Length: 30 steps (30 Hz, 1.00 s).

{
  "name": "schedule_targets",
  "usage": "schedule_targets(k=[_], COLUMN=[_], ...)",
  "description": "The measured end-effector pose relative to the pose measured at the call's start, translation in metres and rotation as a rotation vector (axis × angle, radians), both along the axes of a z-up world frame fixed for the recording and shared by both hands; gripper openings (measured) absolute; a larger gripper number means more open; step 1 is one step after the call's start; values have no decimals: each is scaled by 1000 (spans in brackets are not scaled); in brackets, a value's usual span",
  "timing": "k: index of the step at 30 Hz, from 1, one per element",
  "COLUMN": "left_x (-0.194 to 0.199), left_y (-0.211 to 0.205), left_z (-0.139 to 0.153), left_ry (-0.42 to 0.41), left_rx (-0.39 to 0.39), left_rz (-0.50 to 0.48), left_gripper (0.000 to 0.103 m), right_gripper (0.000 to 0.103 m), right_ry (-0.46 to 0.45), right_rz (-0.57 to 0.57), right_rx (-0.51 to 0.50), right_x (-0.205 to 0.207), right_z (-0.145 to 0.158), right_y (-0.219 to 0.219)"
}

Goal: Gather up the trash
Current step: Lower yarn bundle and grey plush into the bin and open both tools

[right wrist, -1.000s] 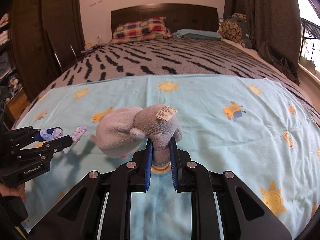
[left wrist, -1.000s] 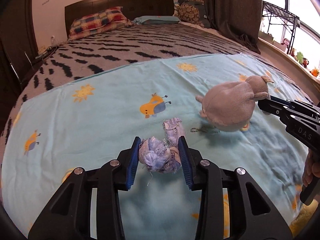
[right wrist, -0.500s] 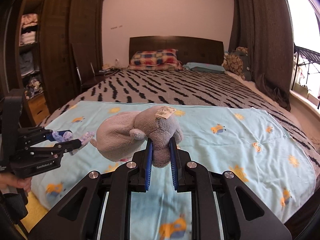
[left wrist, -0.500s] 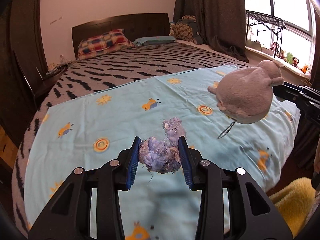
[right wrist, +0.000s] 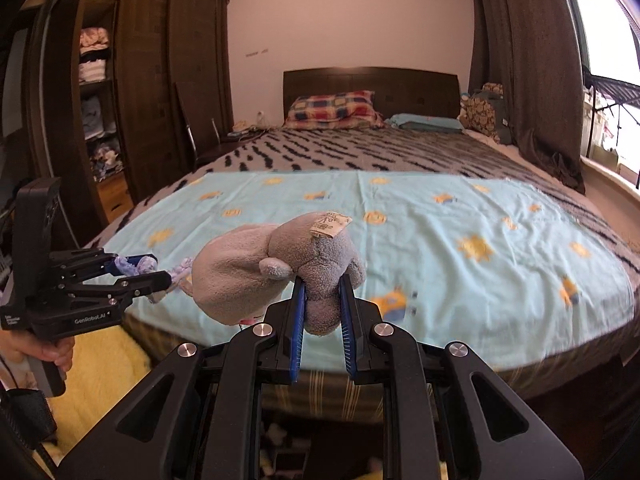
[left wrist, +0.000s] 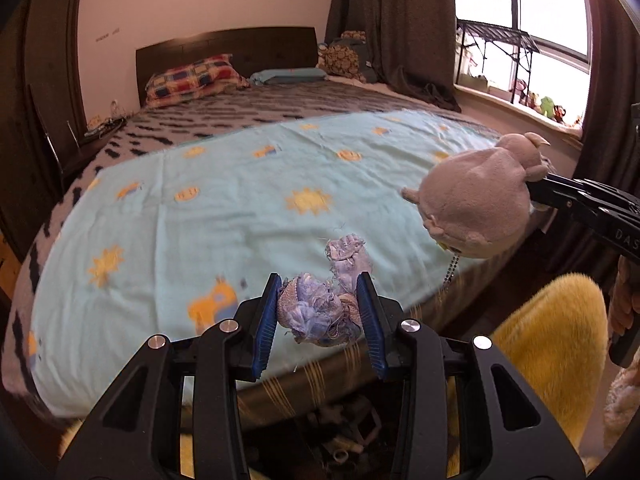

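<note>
Left gripper (left wrist: 320,308) jaws clamp one frayed blue rag (left wrist: 320,312), held off the foot of the bed (left wrist: 240,208). Right gripper (right wrist: 322,312) jaws pinch one grey plush (right wrist: 276,268), beside it. Two pillows (right wrist: 332,108) at the headboard. Yellow rug (left wrist: 548,320) below; wardrobe (right wrist: 132,80) left.

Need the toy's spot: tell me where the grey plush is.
Right wrist view, centre: grey plush toy clamped in the right gripper, off the bed's foot edge.
</note>
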<state>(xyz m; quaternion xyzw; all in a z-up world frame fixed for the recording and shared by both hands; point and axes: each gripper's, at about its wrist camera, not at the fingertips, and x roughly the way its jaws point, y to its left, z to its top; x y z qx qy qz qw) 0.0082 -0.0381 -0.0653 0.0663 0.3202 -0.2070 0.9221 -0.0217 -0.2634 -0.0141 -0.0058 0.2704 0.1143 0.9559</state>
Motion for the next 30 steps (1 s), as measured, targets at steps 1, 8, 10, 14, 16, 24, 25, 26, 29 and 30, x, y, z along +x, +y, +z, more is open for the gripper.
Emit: schedule_targets(k=[1,8,10,14,16,24,25,26,29,30], left_x=[-3,-22,-22,-24,-22,-6,-4,-1,7,9], left_y=[1,16,21,23,22,12,11,11,8,6], left_z=[-6,-66,-84,-121,-135,-190,-195,-201,-212,-215], left_ry=[15,166,221,323,367,534,550,567,594,600], left_rx=[1,22,26,39,36,45,46,47,57,62], left_rz=[-2,23,29,28,29,11,13,15,24,23], left_gripper=[37,37,37,37,37,37,37,37,37,37], right_gripper=[18,18,18,18,18,18,18,18,18,18], right_ry=[20,203,259,361,416,615,634,650,679,682], right_rz=[-2,-2,4,17,26,14,6,0,2,4], right_rx=[-2,-2,-1,-27,-41,-34,-33,-33,-26,-26], right_x=[-4,-14,-15,-16,-13,11,14,16,18,18], right_z=[-8,-72,-90,-126,-143,-196,-202,-208,-219,-221], right_y=[1,11,16,30,39,65,66,66,70,72])
